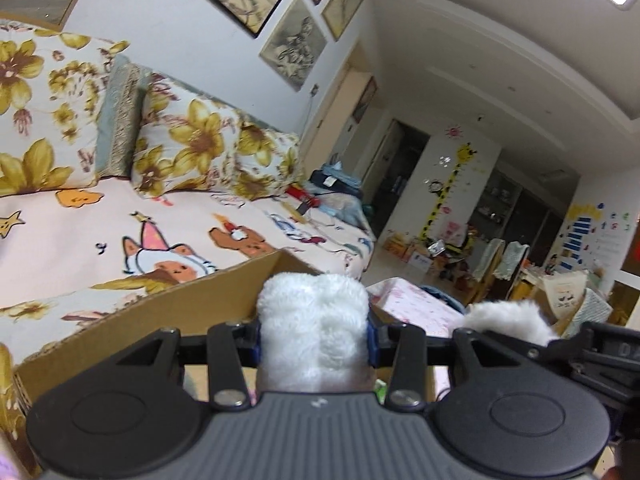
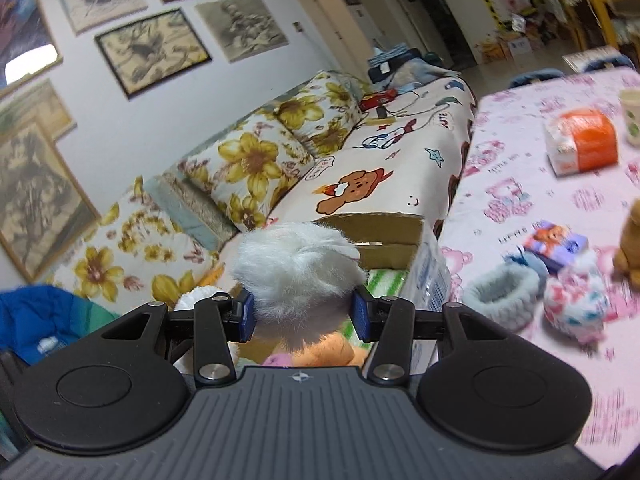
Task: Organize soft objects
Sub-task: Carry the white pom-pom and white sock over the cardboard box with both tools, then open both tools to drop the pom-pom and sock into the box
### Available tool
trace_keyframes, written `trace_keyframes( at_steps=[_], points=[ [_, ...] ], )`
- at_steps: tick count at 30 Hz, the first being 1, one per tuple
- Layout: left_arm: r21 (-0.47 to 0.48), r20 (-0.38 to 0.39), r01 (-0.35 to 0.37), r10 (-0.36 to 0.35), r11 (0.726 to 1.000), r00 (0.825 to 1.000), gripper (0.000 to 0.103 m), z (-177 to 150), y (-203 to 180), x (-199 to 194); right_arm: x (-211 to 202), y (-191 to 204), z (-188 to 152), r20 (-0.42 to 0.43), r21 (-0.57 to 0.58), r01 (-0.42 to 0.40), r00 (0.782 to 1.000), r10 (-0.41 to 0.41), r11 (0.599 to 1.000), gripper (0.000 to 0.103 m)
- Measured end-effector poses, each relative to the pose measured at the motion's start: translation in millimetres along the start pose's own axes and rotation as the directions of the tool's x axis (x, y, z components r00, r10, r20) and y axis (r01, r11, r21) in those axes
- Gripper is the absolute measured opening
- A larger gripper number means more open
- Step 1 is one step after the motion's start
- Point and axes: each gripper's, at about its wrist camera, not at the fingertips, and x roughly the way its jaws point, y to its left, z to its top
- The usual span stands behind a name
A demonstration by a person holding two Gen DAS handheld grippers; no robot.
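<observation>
My left gripper (image 1: 313,340) is shut on a white fluffy plush toy (image 1: 314,316), which fills the gap between the blue pads. It hangs above an open cardboard box (image 1: 168,320) beside the sofa. At the right edge of the left wrist view, more white fur (image 1: 506,316) sits by the other gripper's black body. My right gripper (image 2: 304,316) is shut on white fluffy plush (image 2: 298,272), over the same box (image 2: 384,232). Inside the box lie an orange plush (image 2: 324,354) and a green striped cloth (image 2: 380,280).
A sofa (image 1: 120,224) with floral cushions and a cartoon cover runs behind the box. On the pink table (image 2: 540,168) to the right lie a grey knitted slipper (image 2: 502,296), a patterned plush (image 2: 576,308), a brown plush (image 2: 632,240), an orange-and-white pack (image 2: 582,146) and a cup (image 2: 632,116).
</observation>
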Motion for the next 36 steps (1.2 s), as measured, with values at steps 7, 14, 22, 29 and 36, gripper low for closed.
trace_keyframes(
  at_steps=[7, 14, 22, 29, 36],
  points=[
    [-0.017, -0.033, -0.041, 0.041, 0.999, 0.999, 0.042, 0.1, 10.7, 3.0, 16.4, -1.9, 1.8, -0.032, -0.028, 0.021, 0.999, -0.022, 0.999, 0.058],
    [-0.014, -0.046, -0.046, 0.046, 0.999, 0.998, 0.042, 1.6, 9.7, 5.0, 24.3, -2.7, -0.9, -0.059, -0.024, 0.035, 0.998, -0.036, 0.999, 0.058],
    [-0.002, -0.047, -0.063, 0.063, 0.998, 0.997, 0.058, 3.8, 8.0, 6.2, 21.3, -5.5, -1.5, -0.037, 0.01, 0.066, 0.997, -0.065, 0.998, 0.086],
    [0.036, -0.021, -0.075, 0.076, 0.997, 0.997, 0.064, 3.6, 4.0, 2.9, -12.5, -3.3, -0.5, 0.058, -0.011, 0.101, 0.993, -0.1, 0.995, 0.099],
    [0.056, -0.011, -0.071, 0.071, 0.996, 0.997, 0.069, 4.1, 1.4, 1.6, -36.8, -4.2, -3.3, 0.114, -0.043, 0.156, 0.982, -0.15, 0.987, 0.1]
  ],
)
